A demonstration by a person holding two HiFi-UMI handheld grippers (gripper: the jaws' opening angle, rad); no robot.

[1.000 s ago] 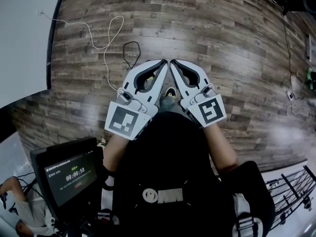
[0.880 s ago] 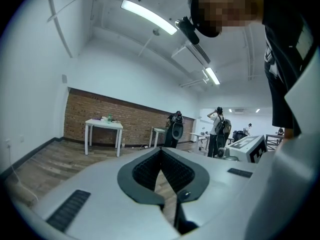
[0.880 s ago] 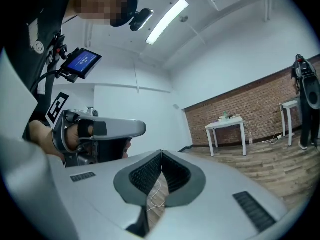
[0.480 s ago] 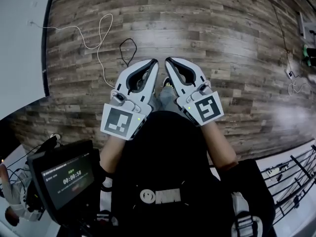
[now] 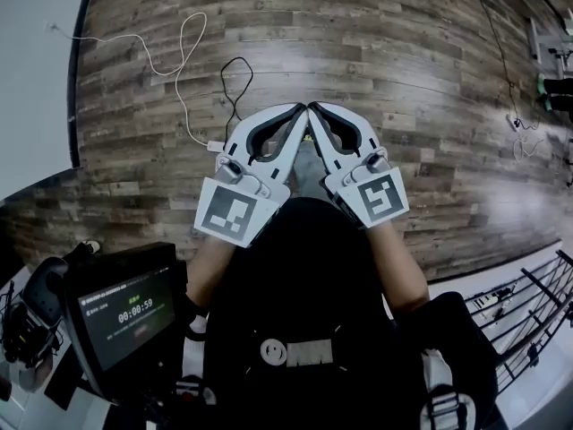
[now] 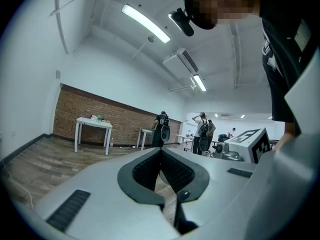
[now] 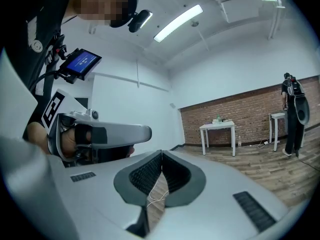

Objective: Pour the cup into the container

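Cup: not in any view. Container: likewise absent. Nothing to pour from or into is within reach here. A white surface point(image 6: 93, 125) on legs stands far off against the brick wall point(image 6: 75, 109). It carries a few small items, too small to name, so I cannot tell whether the cup is among them.

Handling, judged blind: material and fill are unseen. A filled cup wants to stay upright and level until it is over the container. It is probably light, perhaps thin-walled or slippery. A moderate squeeze across the side wall, about mid-height and below the rim, seems the safest hold. A grip on the rim would likely get in the way of the pour.

Left tongs point(image 6: 161, 153): ribbed pads pressed together, nothing between them. Right tongs point(image 7: 161, 155): the same, shut and empty.

Head view: both tongs are held out in front of the person's chest, tips almost meeting in a V, above the wood-plank floor point(image 5: 403, 70). A white cable point(image 5: 183, 61) and a black cable point(image 5: 235, 83) loop on the floor beyond the tips. A small screen point(image 5: 125, 312) sits at lower left. Other people point(image 6: 162, 128) stand in the distance near the wall.

Stage, as I judge it: not begun. The cup has to be found first.
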